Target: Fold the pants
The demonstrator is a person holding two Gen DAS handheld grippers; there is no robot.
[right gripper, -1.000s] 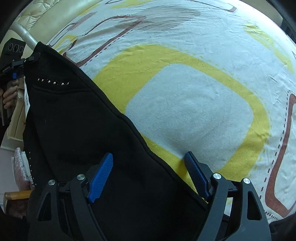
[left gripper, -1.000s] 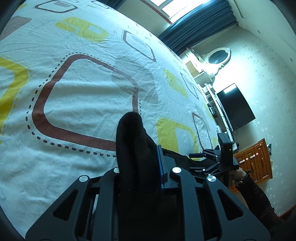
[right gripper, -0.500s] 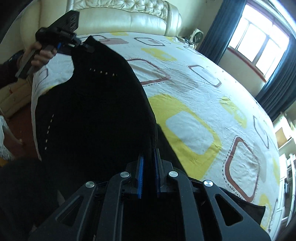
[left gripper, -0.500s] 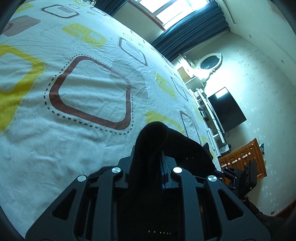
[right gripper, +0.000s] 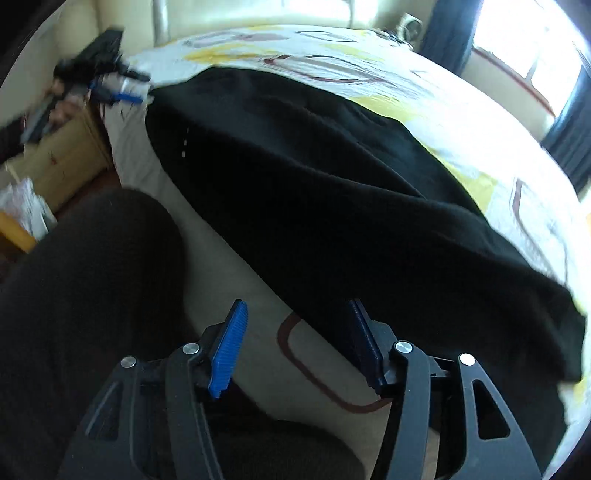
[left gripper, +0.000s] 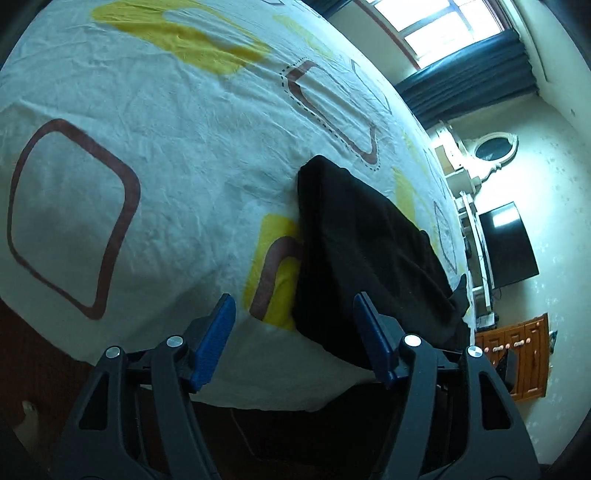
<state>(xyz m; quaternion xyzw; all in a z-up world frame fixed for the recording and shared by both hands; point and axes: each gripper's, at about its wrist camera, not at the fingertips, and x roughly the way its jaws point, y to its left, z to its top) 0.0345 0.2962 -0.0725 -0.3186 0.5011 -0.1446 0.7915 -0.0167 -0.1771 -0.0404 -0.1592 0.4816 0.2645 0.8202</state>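
Observation:
The black pants (left gripper: 362, 240) lie flat on the patterned bed sheet (left gripper: 166, 155), stretched along the near edge of the bed. My left gripper (left gripper: 293, 339) hovers over one end of them. Its jaws are opening, the blue pads stand apart, and only the cloth's corner shows behind the gap, untouched. In the right wrist view the pants (right gripper: 332, 184) run from the far left to the lower right. My right gripper (right gripper: 295, 345) is at their near edge, its jaws opening with nothing pressed between them. The left gripper (right gripper: 122, 92) shows blurred at the far end.
A person's dark-clad leg (right gripper: 92, 295) stands close by the bed's side. A cream padded headboard (right gripper: 221, 18) and a wooden nightstand (right gripper: 62, 158) are at the far left. A TV (left gripper: 509, 247), a wooden cabinet (left gripper: 517, 358) and dark curtains (left gripper: 472, 77) line the walls.
Half a second ago both grippers were shut on the lifted pants. Both have since let go and drawn back, and the pants now lie spread on the bed.

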